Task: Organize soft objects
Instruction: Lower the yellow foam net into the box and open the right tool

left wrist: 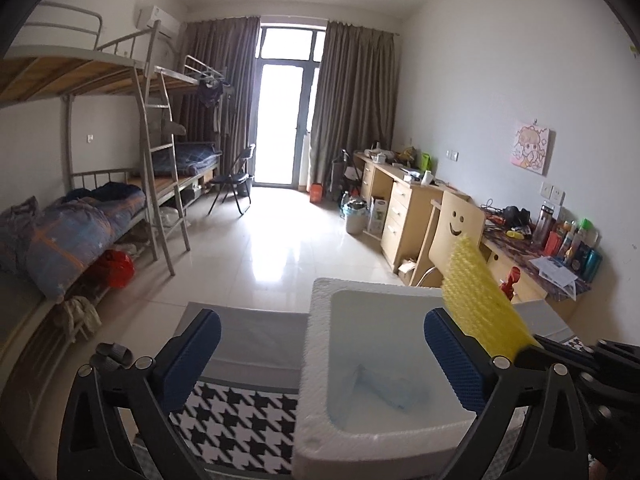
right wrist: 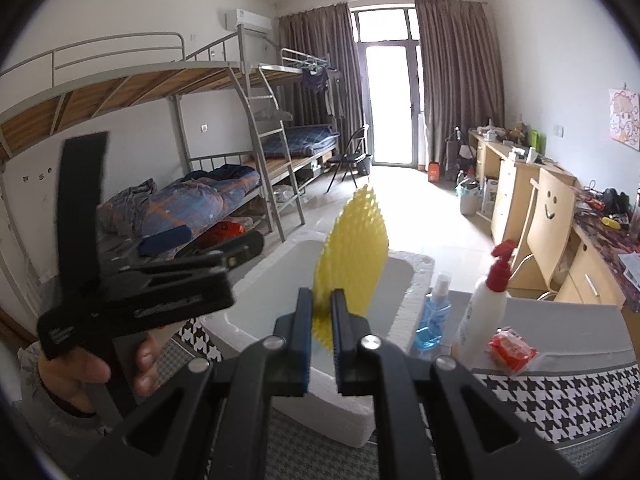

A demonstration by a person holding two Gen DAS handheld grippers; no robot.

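A dormitory room with metal bunk beds [left wrist: 120,128] along one wall and wooden desks along the other; in the foreground a worktop [right wrist: 560,320] carries a houndstooth cloth [left wrist: 240,420] and a white foam box [left wrist: 316,360]. The box stands on the cloth, near the worktop's front edge.

Right gripper [right wrist: 322,320]: jaws drawn narrow, clamped on one yellow mesh foam sleeve [right wrist: 352,248], which stands upright above the box.

Left gripper [left wrist: 320,356]: jaws at their widest, nothing between the pads; the box interior lies beyond them.

Left wrist view only: a pale blue crumpled item [left wrist: 384,388], identity unclear, lying on the box floor. The yellow sleeve appears at the right, beyond the right-hand blue pad.

Right wrist view only: one blue spray bottle [right wrist: 434,316] just beside the box's right wall, one white bottle with red pump [right wrist: 486,304] next to it, one red packet [right wrist: 512,348] near the white bottle. A hand [right wrist: 80,376] holds the left gripper's handle at the box's left.

Count: one box, one sleeve, two bottles, one packet.
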